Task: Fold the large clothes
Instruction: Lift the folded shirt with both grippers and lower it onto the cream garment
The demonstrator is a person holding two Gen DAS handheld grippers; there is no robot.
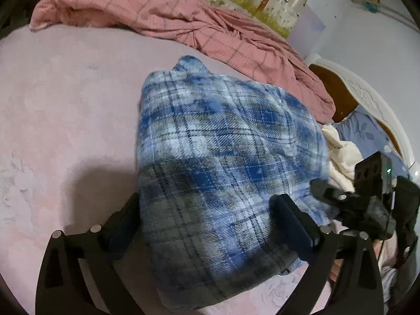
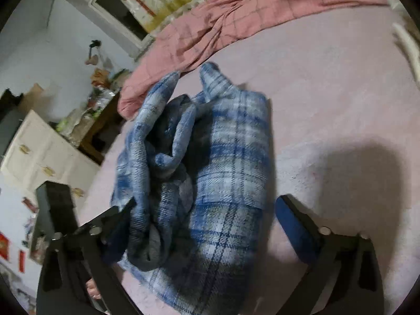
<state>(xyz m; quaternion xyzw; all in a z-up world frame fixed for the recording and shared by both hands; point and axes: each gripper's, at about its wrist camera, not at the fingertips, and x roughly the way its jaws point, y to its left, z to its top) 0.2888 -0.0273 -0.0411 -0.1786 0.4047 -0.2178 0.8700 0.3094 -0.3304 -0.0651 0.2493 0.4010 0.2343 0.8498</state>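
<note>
A blue plaid flannel garment [image 1: 223, 144] lies folded into a thick bundle on the pink bed sheet [image 1: 65, 105]. My left gripper [image 1: 207, 202] is open and straddles its near end, one finger at each side of the cloth. In the right wrist view the same garment [image 2: 231, 157] shows loose rolled folds along its left side. My right gripper [image 2: 206, 202] is open over it. Its left finger touches the rumpled edge and its right finger stands apart over the sheet [image 2: 328, 92]. The right tool's black body [image 1: 367, 204] sits at the bundle's right edge.
A pink checked quilt [image 1: 157, 15] is heaped along the far side of the bed [image 2: 236, 18]. A cream cloth [image 1: 341, 152] and a white headboard [image 1: 367, 97] lie to the right. A white cabinet [image 2: 39, 152] and a cluttered wooden table [image 2: 99, 120] stand beside the bed.
</note>
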